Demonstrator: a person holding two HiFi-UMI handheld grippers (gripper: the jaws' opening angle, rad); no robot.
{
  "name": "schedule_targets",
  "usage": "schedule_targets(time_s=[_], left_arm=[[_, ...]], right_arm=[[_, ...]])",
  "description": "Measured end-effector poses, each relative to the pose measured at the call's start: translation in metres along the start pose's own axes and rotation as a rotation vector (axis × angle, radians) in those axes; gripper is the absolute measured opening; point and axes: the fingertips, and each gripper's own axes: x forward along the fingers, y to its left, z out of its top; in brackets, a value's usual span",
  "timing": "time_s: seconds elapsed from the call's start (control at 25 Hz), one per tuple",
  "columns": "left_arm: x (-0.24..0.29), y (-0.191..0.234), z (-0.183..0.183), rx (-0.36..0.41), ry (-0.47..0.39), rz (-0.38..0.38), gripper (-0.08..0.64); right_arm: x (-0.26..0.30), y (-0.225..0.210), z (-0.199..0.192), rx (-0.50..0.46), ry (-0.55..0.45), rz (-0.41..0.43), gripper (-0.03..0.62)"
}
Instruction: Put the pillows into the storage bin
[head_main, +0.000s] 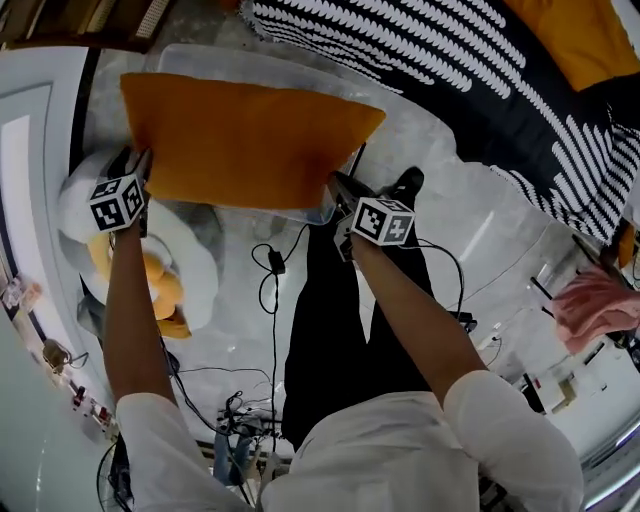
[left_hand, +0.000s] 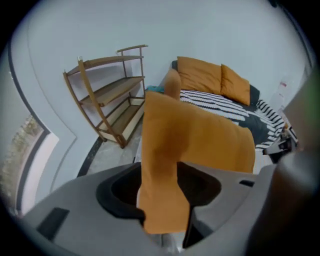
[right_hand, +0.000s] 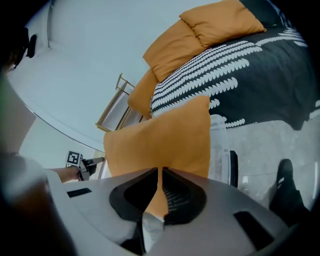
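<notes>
Head view: orange pillow (head_main: 250, 140) hangs stretched btwn both grippers, right over the clear storage bin (head_main: 200, 55) and hiding most of its opening. Can't tell if it touches the rim. Left gripper (head_main: 140, 165) is at the pillow's left corner, right gripper (head_main: 338, 183) at its right corner. Bin stands on the grey floor (head_main: 470, 220), w/ cables (head_main: 272, 262) near the person's legs. A bed (head_main: 450, 60) w/ a black-and-white cover runs along the top right.

Left gripper view: fingers stand apart. The pillow's corner sits bunched in the gap btwn them, loose rather than pinched flat, and the rest of the pillow rises up and to the right. Behind it a wooden shelf (left_hand: 107, 95) leans by the wall. Two more orange pillows (left_hand: 200, 75) lie at the head of the bed, and a third stands just beside it.

Right gripper view: fingers closed tight on a thin fold of the pillow's corner, no gap showing. The pillow spreads up and left from the grip, w/ the bin's clear wall just behind its right edge. The left gripper shows small at the pillow's far corner. A dark shoe (right_hand: 285, 185) is on the floor, lower right.
</notes>
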Motion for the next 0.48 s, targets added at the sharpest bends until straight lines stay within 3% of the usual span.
schedule_targets(time_s=[0.08, 0.12, 0.32, 0.48], left_arm=[[0.0, 0.005, 0.004, -0.011, -0.042, 0.063, 0.255], [-0.004, 0.001, 0.008, -0.016, -0.078, 0.065, 0.264], [-0.04, -0.06, 0.009, -0.019, -0.24, -0.071, 0.262], [-0.083, -0.12, 0.014, -0.076, -0.372, -0.14, 0.261]], right_arm=[[0.006, 0.003, 0.001, -0.016, 0.002, -0.004, 0.06], [0.007, 0.009, 0.002, -0.03, -0.003, 0.011, 0.107], [-0.015, 0.053, 0.012, -0.116, -0.076, 0.148, 0.138], [-0.064, 0.079, 0.049, -0.226, -0.181, 0.238, 0.16]])
